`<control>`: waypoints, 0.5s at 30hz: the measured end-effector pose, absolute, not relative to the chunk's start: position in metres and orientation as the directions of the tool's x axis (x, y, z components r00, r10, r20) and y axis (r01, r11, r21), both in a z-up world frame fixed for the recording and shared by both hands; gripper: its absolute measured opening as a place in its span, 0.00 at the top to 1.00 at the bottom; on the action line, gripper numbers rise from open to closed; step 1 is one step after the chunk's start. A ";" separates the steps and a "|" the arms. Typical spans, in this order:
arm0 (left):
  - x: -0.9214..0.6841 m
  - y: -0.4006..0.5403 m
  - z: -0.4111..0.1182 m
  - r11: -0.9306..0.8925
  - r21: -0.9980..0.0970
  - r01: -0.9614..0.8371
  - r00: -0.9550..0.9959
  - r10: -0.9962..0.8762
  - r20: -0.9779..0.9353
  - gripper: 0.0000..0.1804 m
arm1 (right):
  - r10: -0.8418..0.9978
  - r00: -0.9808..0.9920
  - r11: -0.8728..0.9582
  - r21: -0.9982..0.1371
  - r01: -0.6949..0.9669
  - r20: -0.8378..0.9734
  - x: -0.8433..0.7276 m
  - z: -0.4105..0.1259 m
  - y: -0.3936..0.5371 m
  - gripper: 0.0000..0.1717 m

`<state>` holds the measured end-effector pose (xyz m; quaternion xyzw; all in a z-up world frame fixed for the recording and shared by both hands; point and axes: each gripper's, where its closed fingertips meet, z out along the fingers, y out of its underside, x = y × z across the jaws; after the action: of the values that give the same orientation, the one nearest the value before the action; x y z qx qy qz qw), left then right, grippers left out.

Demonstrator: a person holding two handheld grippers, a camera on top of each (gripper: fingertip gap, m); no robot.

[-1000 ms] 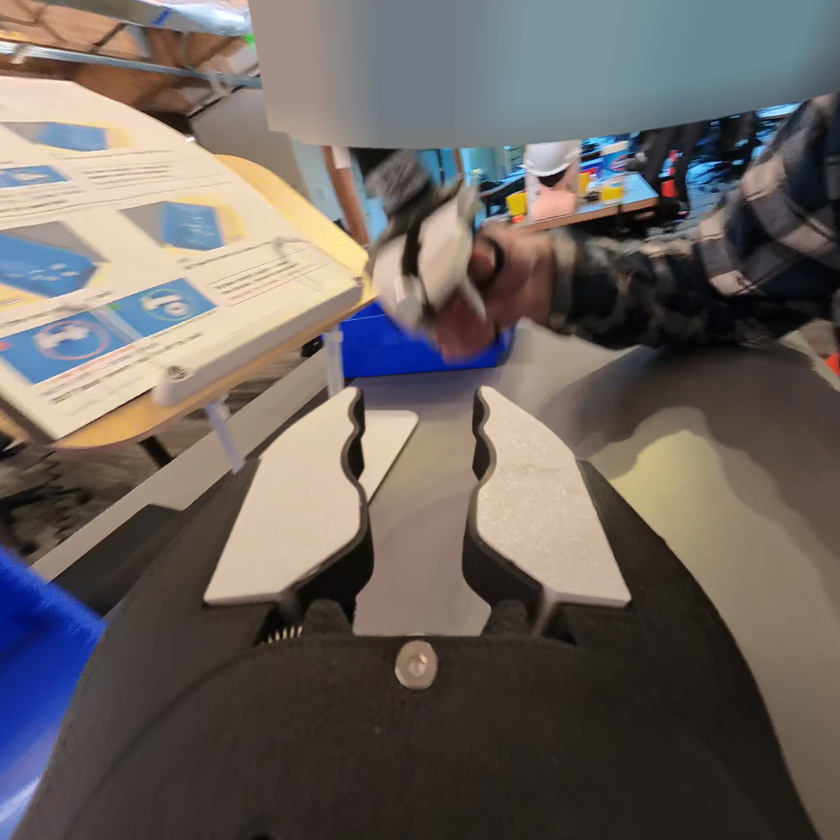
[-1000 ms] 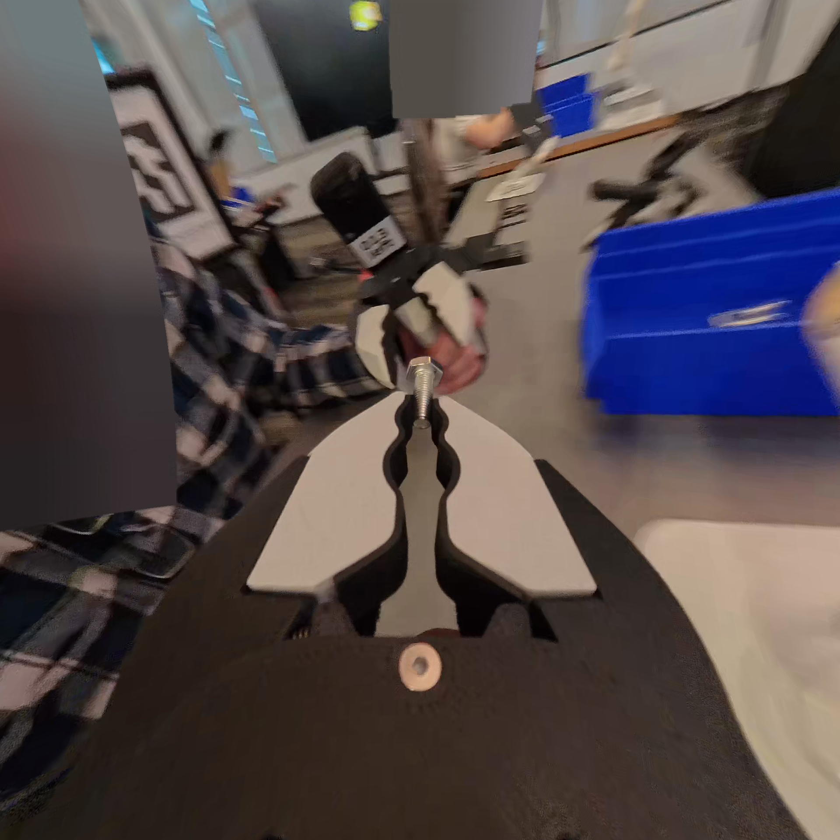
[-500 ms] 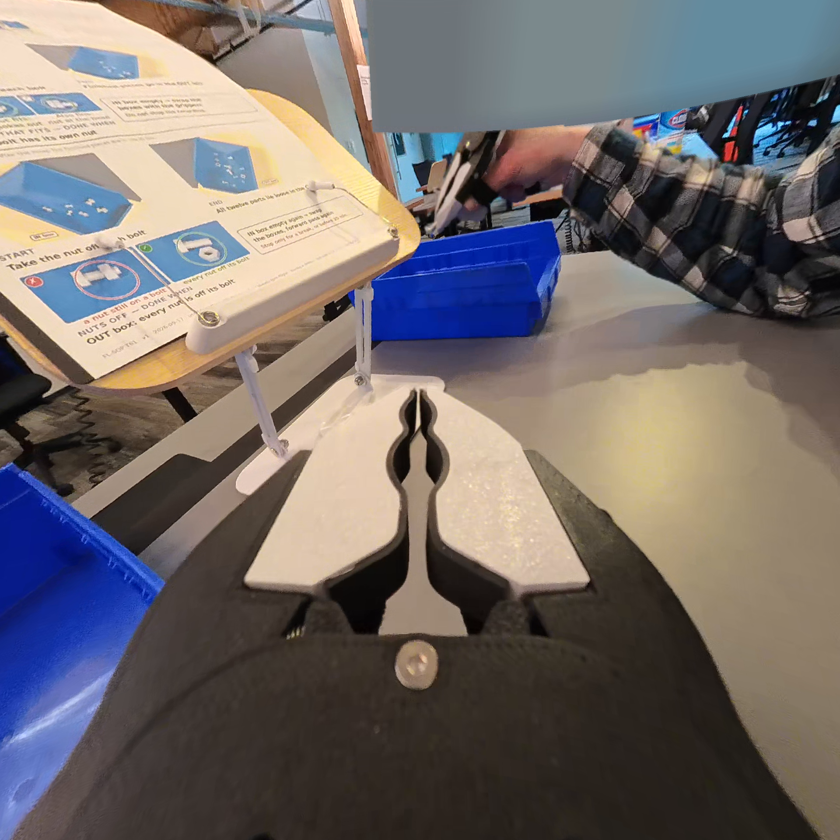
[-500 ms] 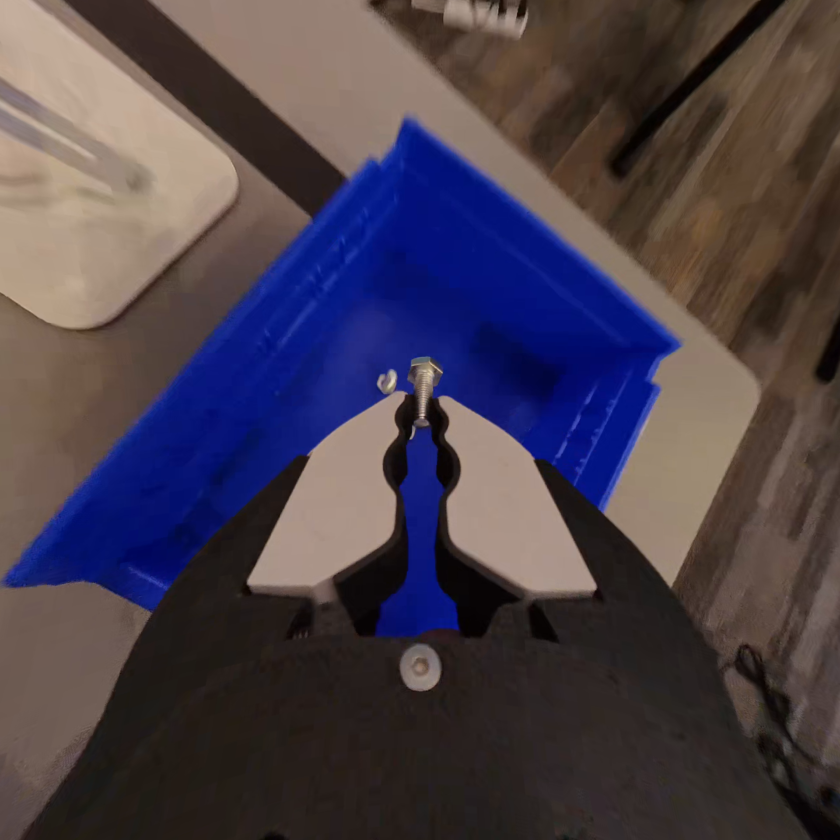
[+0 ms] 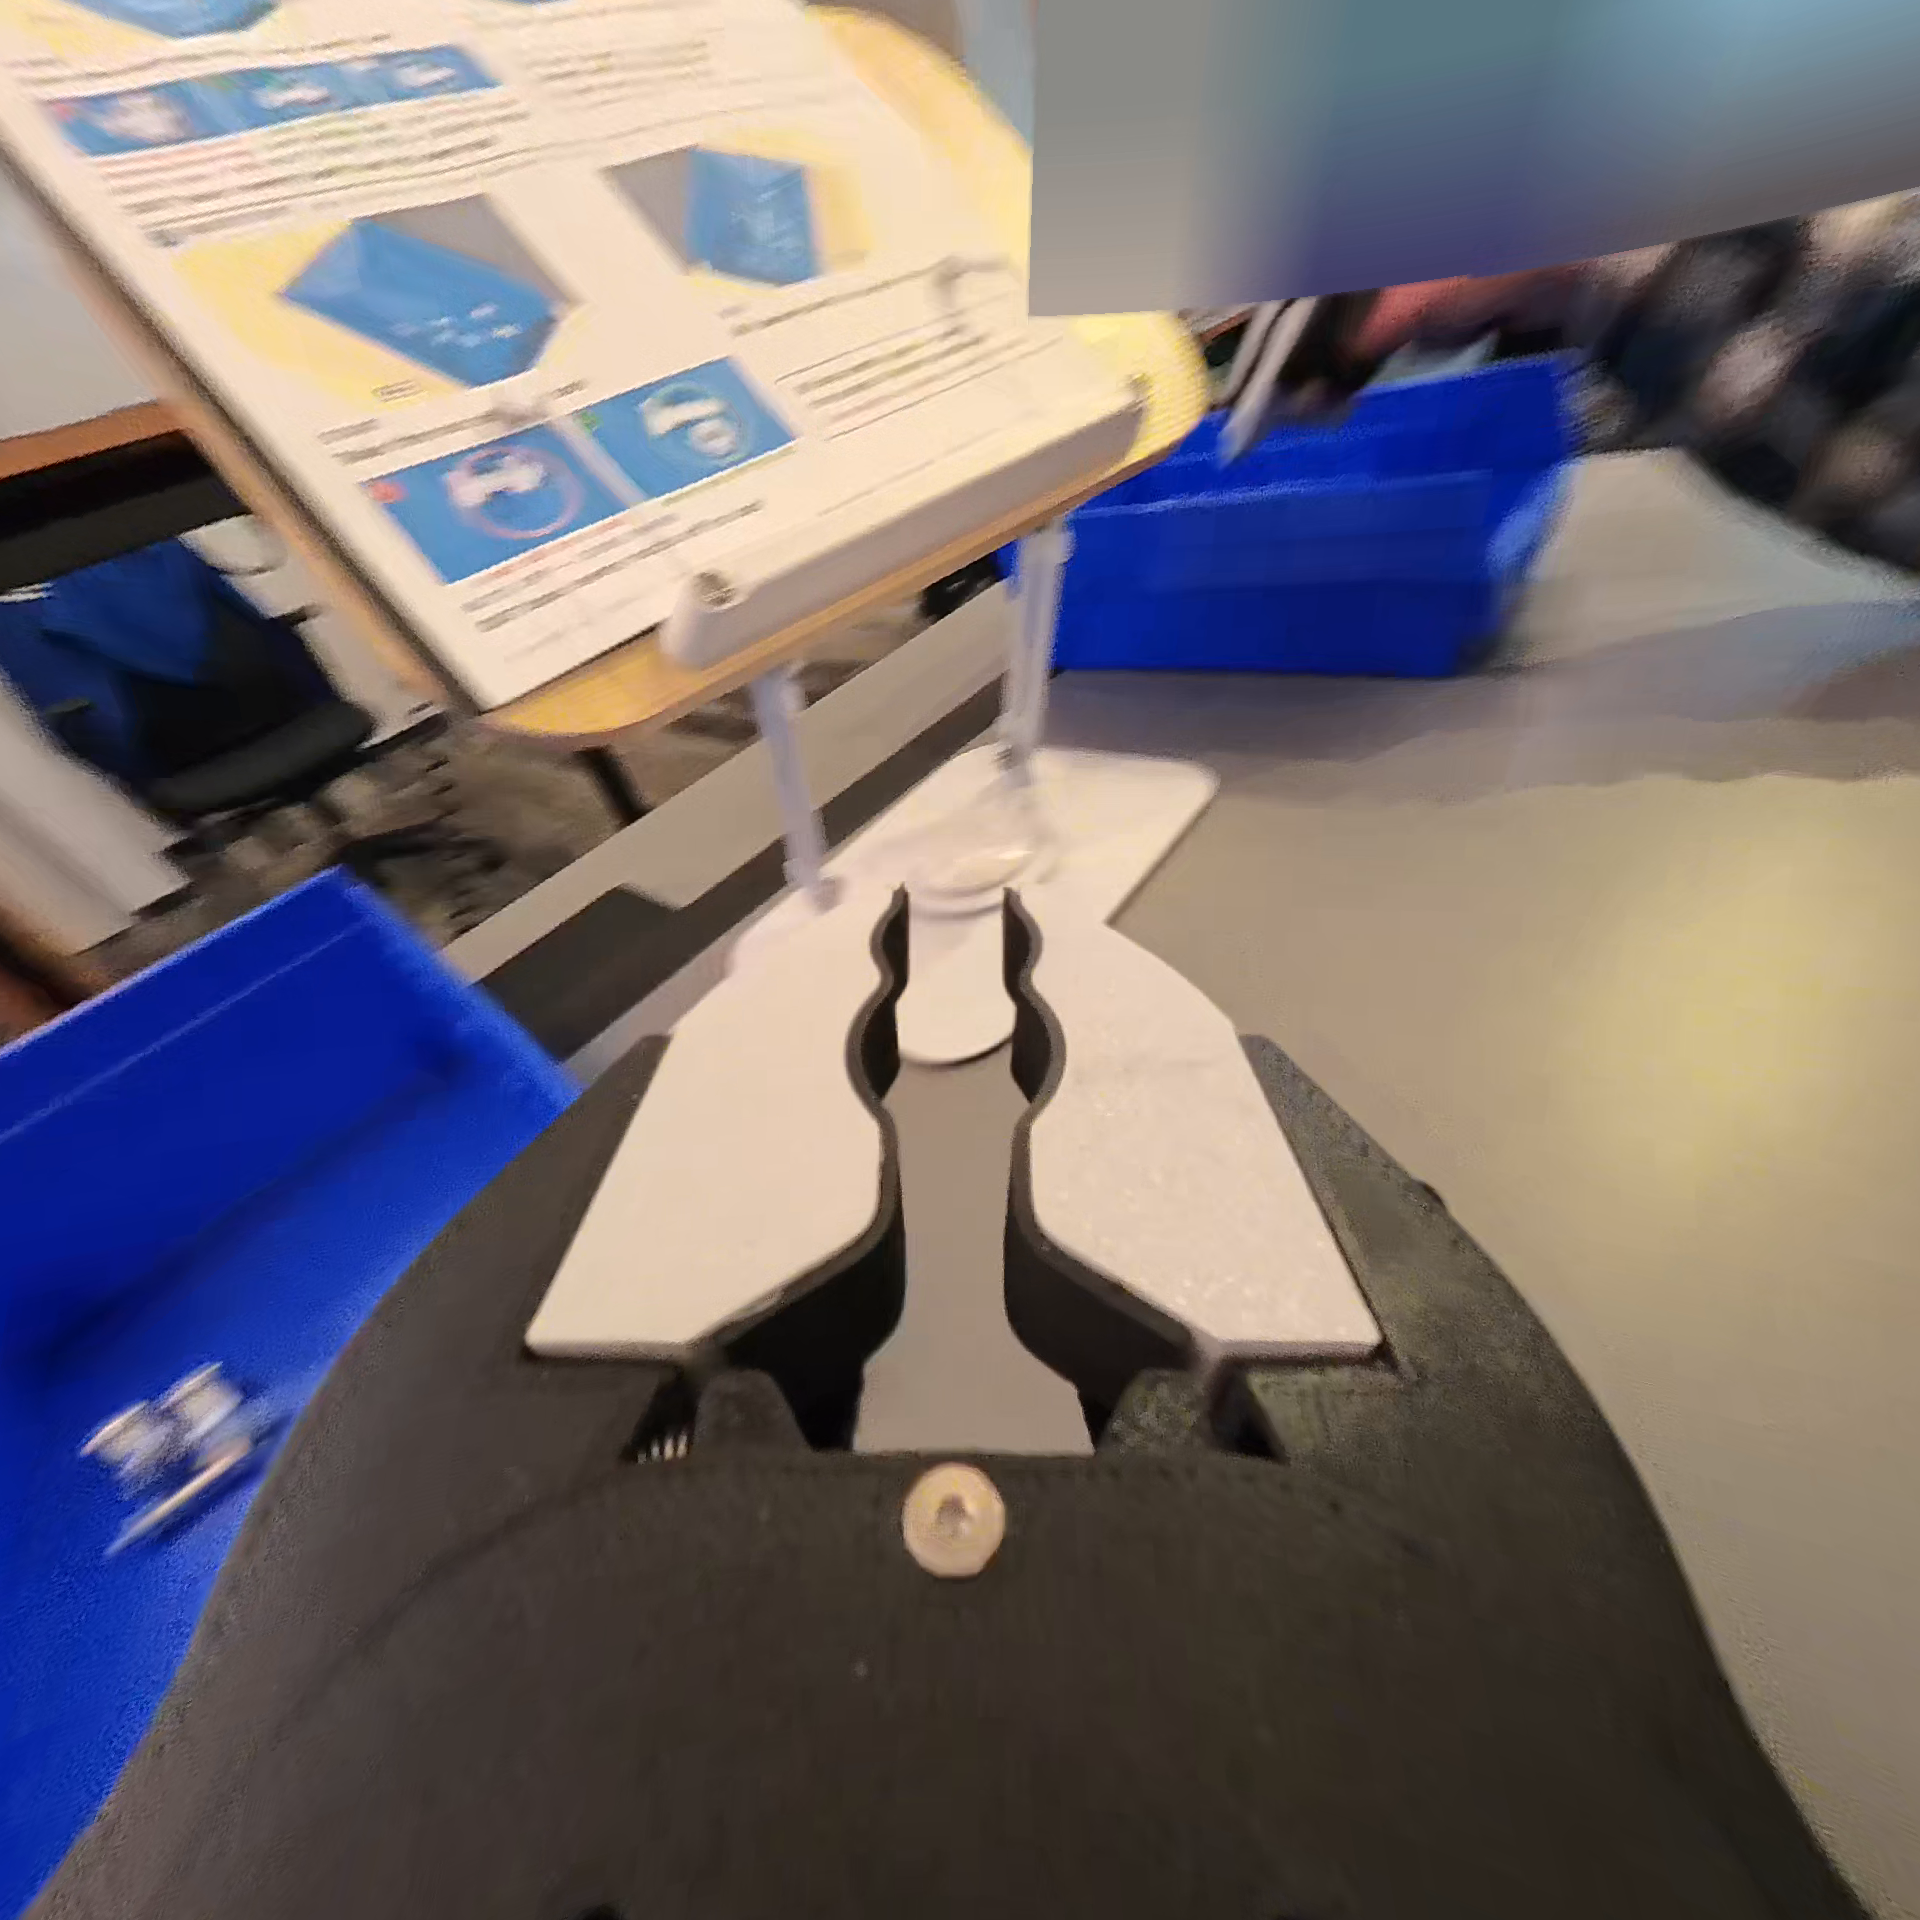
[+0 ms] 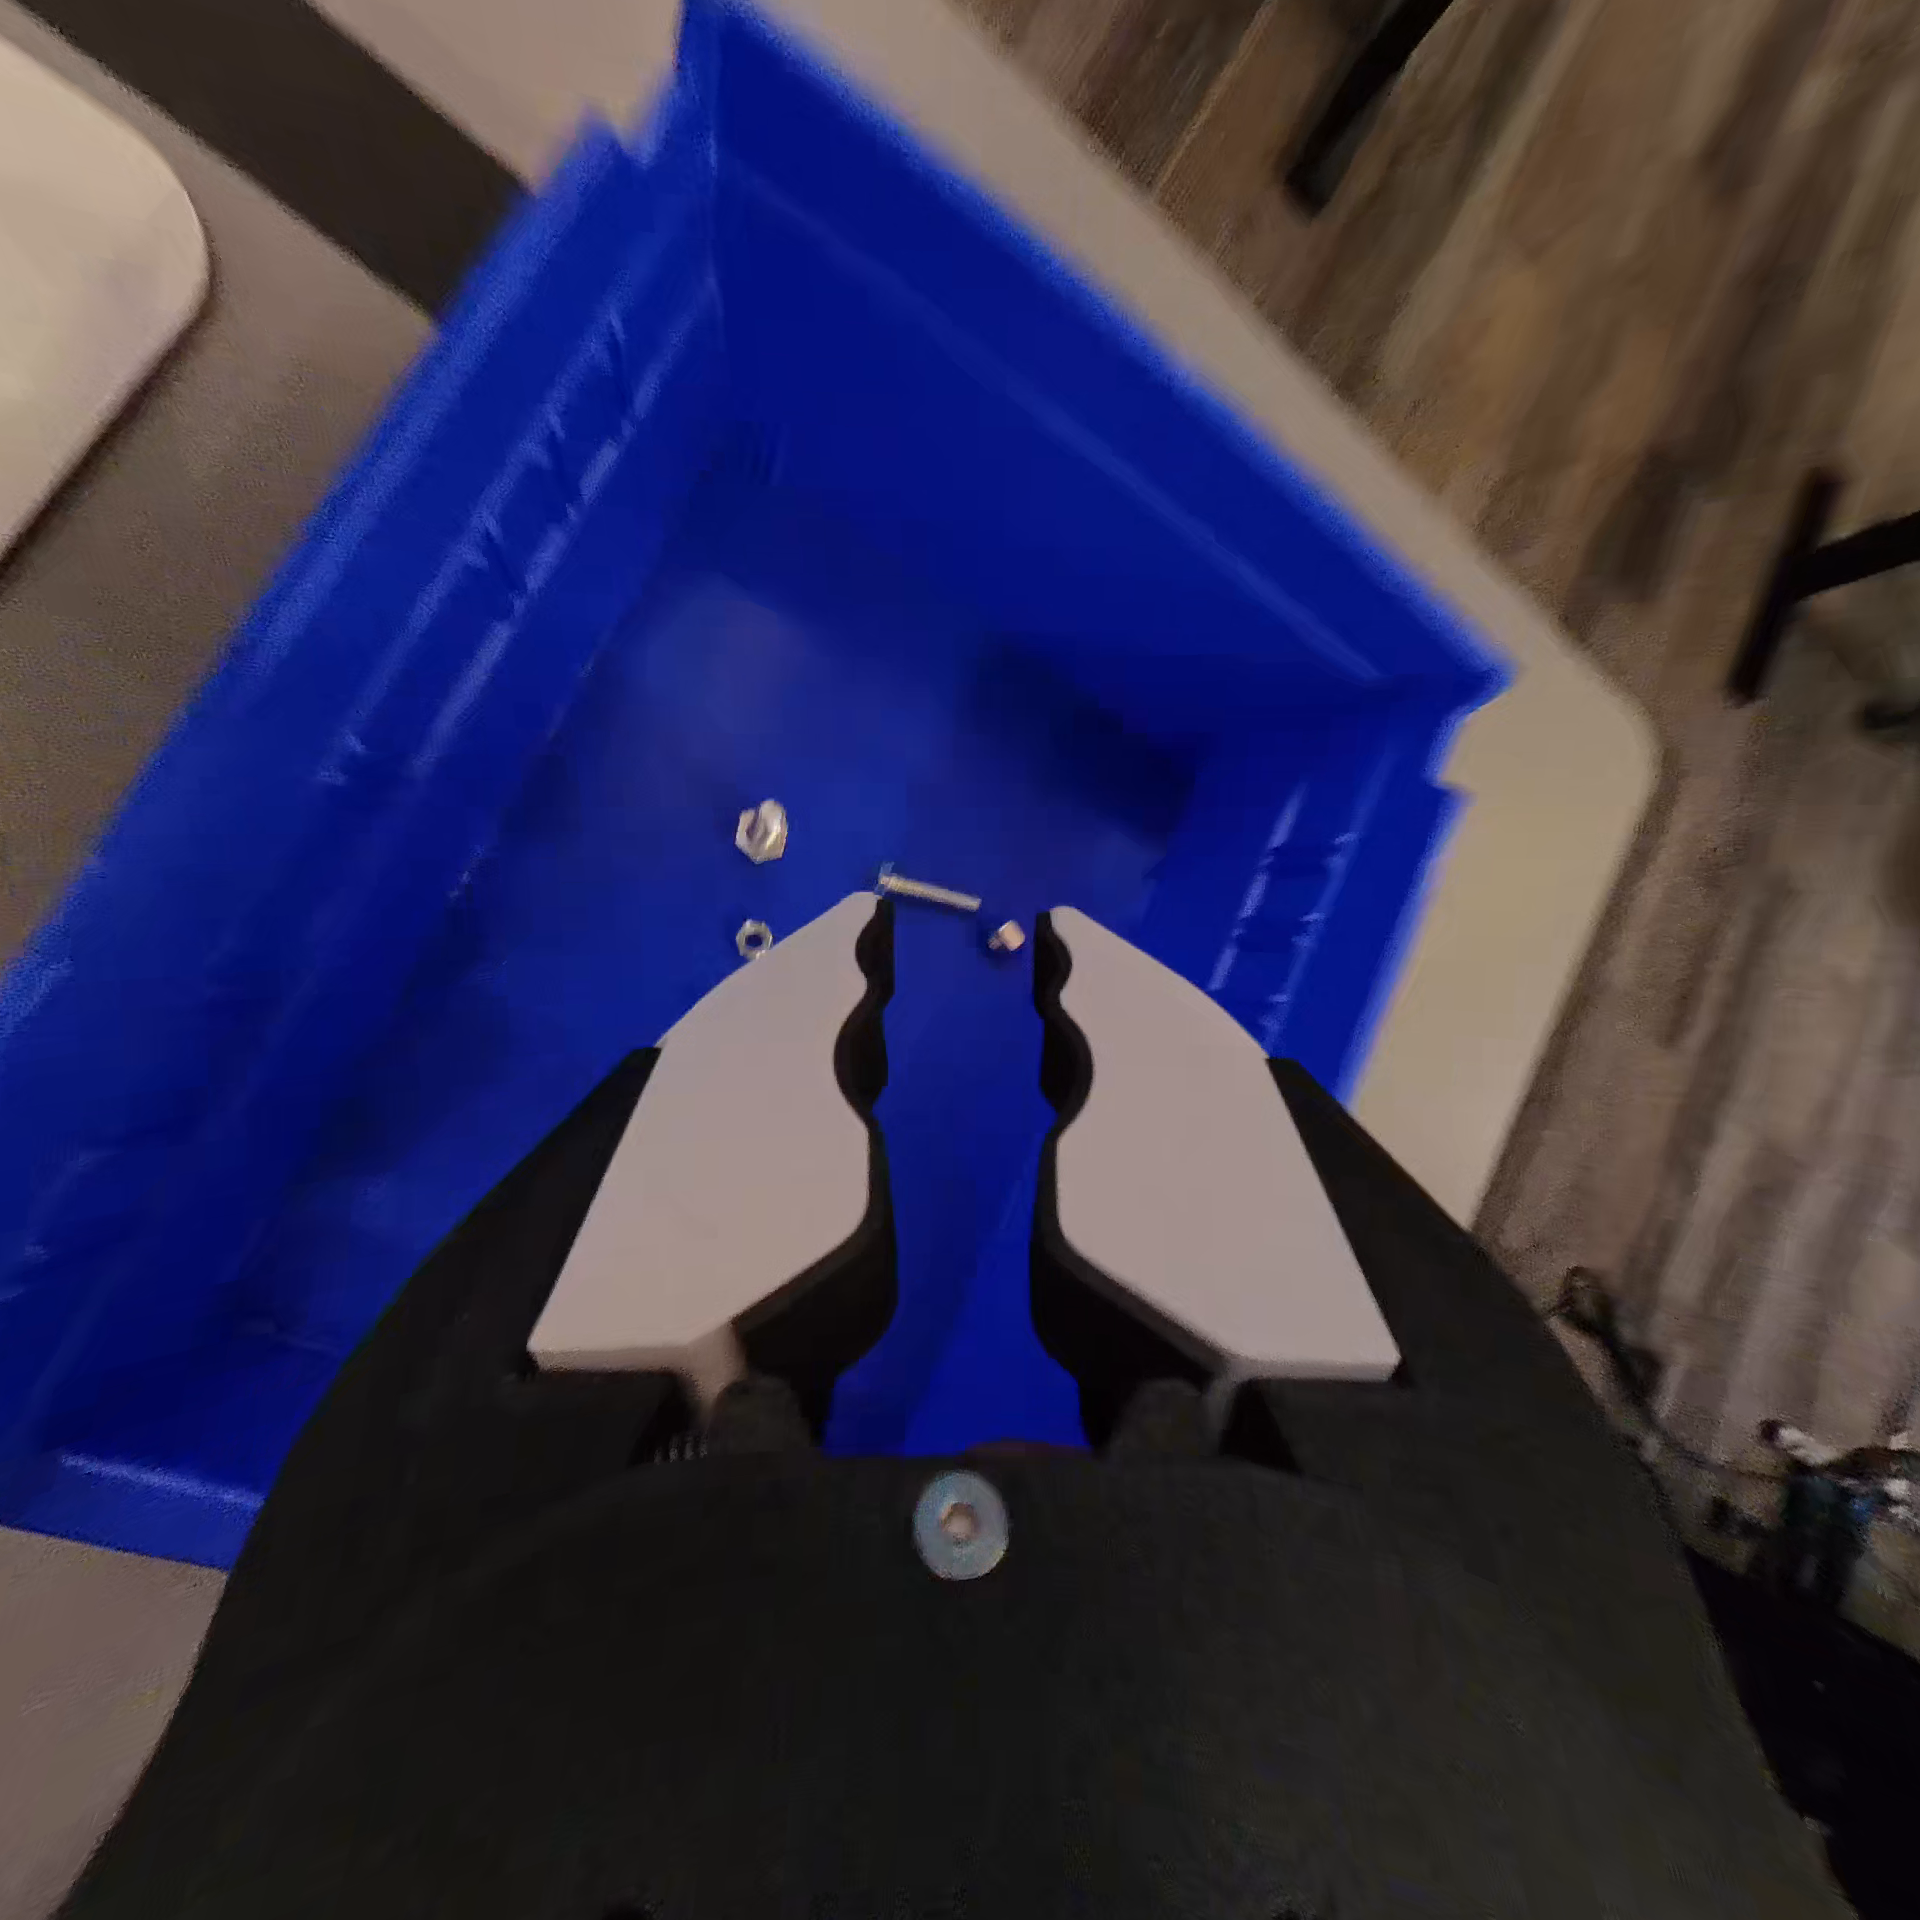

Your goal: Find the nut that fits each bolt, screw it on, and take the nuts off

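Note:
In the right wrist view my right gripper (image 6: 956, 920) is open and empty above a blue bin (image 6: 520, 582). A small silver bolt (image 6: 928, 889) lies on the bin floor just beyond the fingertips. A large nut (image 6: 762, 831), a small nut (image 6: 751, 938) and a small cylindrical piece (image 6: 1005, 935) lie around it. In the left wrist view my left gripper (image 5: 954, 920) is open and empty over the grey table, pointing at the white base of a sign stand (image 5: 1132, 821). A second blue bin (image 5: 187, 1195) at the left holds silver hardware (image 5: 171, 1439).
An instruction board (image 5: 582, 343) on the stand leans over the table's far edge. A third blue bin (image 5: 1299, 551) stands behind it, with a person's plaid sleeve (image 5: 1787, 395) and the other gripper above it. The table's edge and wood floor (image 6: 1558, 364) lie past the right bin. The left gripper's tips are roughly 50 cm from the right gripper's.
My right gripper carried the bolt over the bin, then opened; the bolt now lies on the bin floor. My left gripper shut on air, then opened partly and swung left.

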<state>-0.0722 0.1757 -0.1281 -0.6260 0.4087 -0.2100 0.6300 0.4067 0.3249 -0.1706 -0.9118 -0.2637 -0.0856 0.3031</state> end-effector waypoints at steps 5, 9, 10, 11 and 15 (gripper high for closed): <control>-0.126 0.213 -0.139 0.021 -0.890 -0.456 0.762 -0.508 -0.402 0.96 | 0.462 0.769 -0.448 -0.632 0.633 0.442 0.346 -0.095 0.309 0.91; -0.141 0.221 -0.148 -0.025 -0.829 -0.559 0.753 -0.434 -0.494 0.95 | 0.591 0.641 -0.192 -0.686 0.702 0.490 0.257 -0.061 0.279 0.95; -0.144 0.222 -0.149 -0.030 -0.819 -0.573 0.751 -0.420 -0.509 0.95 | 0.615 0.599 -0.130 -0.683 0.719 0.513 0.236 -0.059 0.272 0.95; -0.146 0.223 -0.149 -0.041 -0.817 -0.575 0.753 -0.416 -0.509 0.94 | 0.636 0.562 -0.075 -0.682 0.728 0.529 0.216 -0.059 0.264 0.97; -0.174 0.232 -0.138 -0.055 -0.820 -0.569 0.781 -0.347 -0.519 0.91 | 0.768 0.414 0.095 -0.726 0.681 0.489 0.127 -0.082 0.232 1.00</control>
<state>-0.1735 0.2318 -0.1380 -0.7206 0.3179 0.0911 0.6093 0.1270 0.2318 -0.0818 -0.6715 -0.5397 0.0429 0.5060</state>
